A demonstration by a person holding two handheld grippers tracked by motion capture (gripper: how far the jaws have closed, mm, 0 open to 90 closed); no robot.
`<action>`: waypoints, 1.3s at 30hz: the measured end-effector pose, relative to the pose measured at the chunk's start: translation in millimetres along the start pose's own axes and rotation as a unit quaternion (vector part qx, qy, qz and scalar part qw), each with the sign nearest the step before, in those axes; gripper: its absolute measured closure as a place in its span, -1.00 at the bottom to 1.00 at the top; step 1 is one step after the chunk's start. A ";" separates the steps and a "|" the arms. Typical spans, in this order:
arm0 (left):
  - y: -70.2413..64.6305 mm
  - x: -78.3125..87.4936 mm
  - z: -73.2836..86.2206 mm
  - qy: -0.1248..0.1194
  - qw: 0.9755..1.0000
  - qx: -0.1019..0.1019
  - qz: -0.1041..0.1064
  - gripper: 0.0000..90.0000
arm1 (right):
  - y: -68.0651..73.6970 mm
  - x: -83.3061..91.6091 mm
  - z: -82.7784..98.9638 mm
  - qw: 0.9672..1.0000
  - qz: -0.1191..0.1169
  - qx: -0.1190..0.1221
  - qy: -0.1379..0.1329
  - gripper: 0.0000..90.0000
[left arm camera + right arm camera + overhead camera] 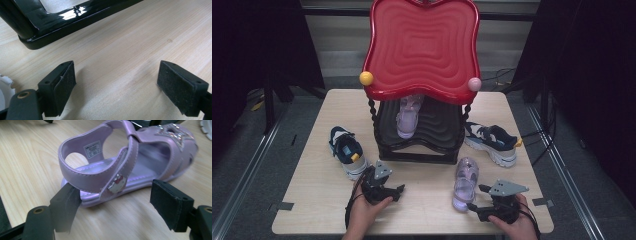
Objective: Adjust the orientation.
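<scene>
Your right gripper [116,205] lay low on the pale wood table [422,200], its 2 black foam-faced jaws standing apart around the heel of a lilac sandal [125,167]; the left pad [66,205] sat just under the heel strap, perhaps brushing it, while the right pad was clear of the sole, so nothing was clamped yet. In the high view that sandal [463,184] lay at the front right of the table, its heel toward you, just in front of your right hand. You could expect it to be light, with a stiff moulded sole and soft, glossy straps that would fold under a squeeze; the firm sole edge at the heel looked the safest place to grip, since the smooth upper could slip. Your left gripper [116,87] rested with its jaws wide apart over bare wood, holding nothing. Beyond it stood 1 navy and white trainer [346,152] at the left and its mate [492,142] at the right. Farther back rose the shoe rack [422,150], glossy black and rippled below, with a 2nd lilac sandal [408,116] on its lower shelf under a wavy red top [422,45].
</scene>
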State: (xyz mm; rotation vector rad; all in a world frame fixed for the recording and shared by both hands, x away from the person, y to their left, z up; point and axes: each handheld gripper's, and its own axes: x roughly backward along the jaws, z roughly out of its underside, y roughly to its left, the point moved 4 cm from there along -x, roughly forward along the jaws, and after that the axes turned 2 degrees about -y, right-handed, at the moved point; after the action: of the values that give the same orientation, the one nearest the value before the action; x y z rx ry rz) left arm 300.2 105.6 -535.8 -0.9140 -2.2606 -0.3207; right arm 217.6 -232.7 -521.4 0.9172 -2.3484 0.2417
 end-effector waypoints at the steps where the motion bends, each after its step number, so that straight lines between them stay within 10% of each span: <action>1: 0.1 0.0 0.0 0.000 1.000 0.000 0.000 -0.67 | -1.3 1.8 0.8 1.000 0.002 0.000 0.001 -0.47; 14: 0.2 0.1 0.0 0.000 1.000 -0.002 0.000 -0.67 | -23.0 21.6 15.3 0.999 0.038 -0.020 -0.003 -0.47; 21: 0.2 0.0 0.0 0.000 1.000 -0.001 0.000 -0.67 | -6.4 29.2 17.3 1.000 0.008 -0.018 -0.008 -0.58; 32: 0.4 0.1 0.0 0.003 1.000 -0.002 0.000 -0.68 | 13.6 -5.6 6.2 1.000 0.021 0.007 0.009 -0.70; 39: 0.3 0.1 0.0 0.003 1.000 -0.001 0.000 -0.68 | 8.7 -7.2 12.2 0.999 0.004 -0.023 0.025 -0.57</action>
State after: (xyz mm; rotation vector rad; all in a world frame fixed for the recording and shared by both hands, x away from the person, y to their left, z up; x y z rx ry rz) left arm 300.4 105.9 -535.7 -0.9129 -2.2561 -0.3264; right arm 210.3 -226.7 -535.1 0.8706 -2.3035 0.2108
